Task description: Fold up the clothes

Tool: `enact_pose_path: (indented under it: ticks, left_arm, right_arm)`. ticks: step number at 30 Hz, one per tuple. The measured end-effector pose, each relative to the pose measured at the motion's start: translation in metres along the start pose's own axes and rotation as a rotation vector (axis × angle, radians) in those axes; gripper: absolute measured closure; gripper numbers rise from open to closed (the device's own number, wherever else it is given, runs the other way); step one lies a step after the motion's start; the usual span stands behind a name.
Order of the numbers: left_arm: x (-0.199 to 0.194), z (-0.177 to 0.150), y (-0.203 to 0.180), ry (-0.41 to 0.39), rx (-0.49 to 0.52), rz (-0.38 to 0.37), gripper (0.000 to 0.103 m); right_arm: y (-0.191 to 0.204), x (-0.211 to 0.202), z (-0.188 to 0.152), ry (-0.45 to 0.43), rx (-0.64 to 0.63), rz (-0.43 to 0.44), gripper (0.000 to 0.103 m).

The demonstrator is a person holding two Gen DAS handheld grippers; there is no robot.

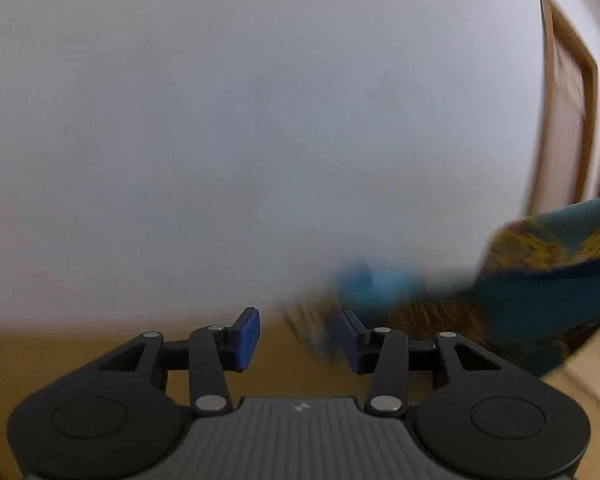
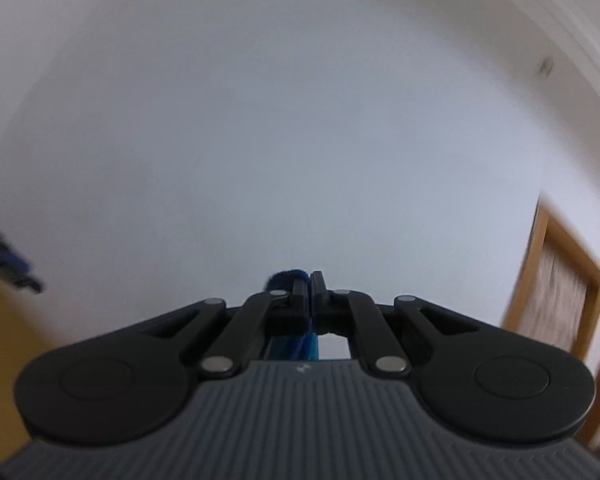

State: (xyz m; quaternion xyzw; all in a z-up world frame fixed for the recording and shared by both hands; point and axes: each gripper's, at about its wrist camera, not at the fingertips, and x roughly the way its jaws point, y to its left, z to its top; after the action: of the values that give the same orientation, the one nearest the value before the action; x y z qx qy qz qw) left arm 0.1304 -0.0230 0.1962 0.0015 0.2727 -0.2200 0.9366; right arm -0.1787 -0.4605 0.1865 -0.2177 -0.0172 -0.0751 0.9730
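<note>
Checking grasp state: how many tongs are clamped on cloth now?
1. The right tongs are shut on blue fabric. The left tongs are open and empty, with the patterned garment ahead to their right.

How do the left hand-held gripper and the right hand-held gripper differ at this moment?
The left hand-held gripper has its fingers wide apart and holds nothing; the right hand-held gripper is shut on blue cloth. Past the left one a patterned teal and yellow garment shows to its right; past the right one only the white wall and a wooden door frame show. Both have black linkages and a ribbed grey body.
</note>
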Motion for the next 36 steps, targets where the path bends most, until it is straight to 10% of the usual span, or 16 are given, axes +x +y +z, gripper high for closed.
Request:
enact_pose_path:
  ticks: [4, 9, 16, 22, 33, 36]
  left_arm:
    - [0.090, -0.017, -0.014, 0.104, -0.060, -0.060, 0.060]
    - [0.202, -0.038, -0.033, 0.233, -0.135, -0.135, 0.055]
    - [0.359, -0.067, -0.058, 0.415, -0.240, -0.240, 0.045]
    - [0.465, -0.079, -0.078, 0.510, -0.415, -0.314, 0.044]
    - [0.462, -0.102, -0.057, 0.470, -0.661, -0.320, 0.040]
    - [0.447, -0.104, -0.056, 0.467, -0.656, -0.185, 0.037]
  right_arm:
    - [-0.036, -0.024, -0.148, 0.370, 0.281, -0.038, 0.099]
    - [-0.088, -0.091, -0.283, 0.613, 0.444, -0.394, 0.099]
    - [-0.079, -0.120, -0.269, 0.714, 0.412, -0.772, 0.099]
    - [-0.114, -0.120, -0.341, 0.734, 0.389, -0.980, 0.098]
    - [-0.168, -0.069, -0.396, 0.778, 0.325, -1.006, 0.098]
    - [-0.182, -0.062, -0.386, 0.768, 0.307, -1.006, 0.098]
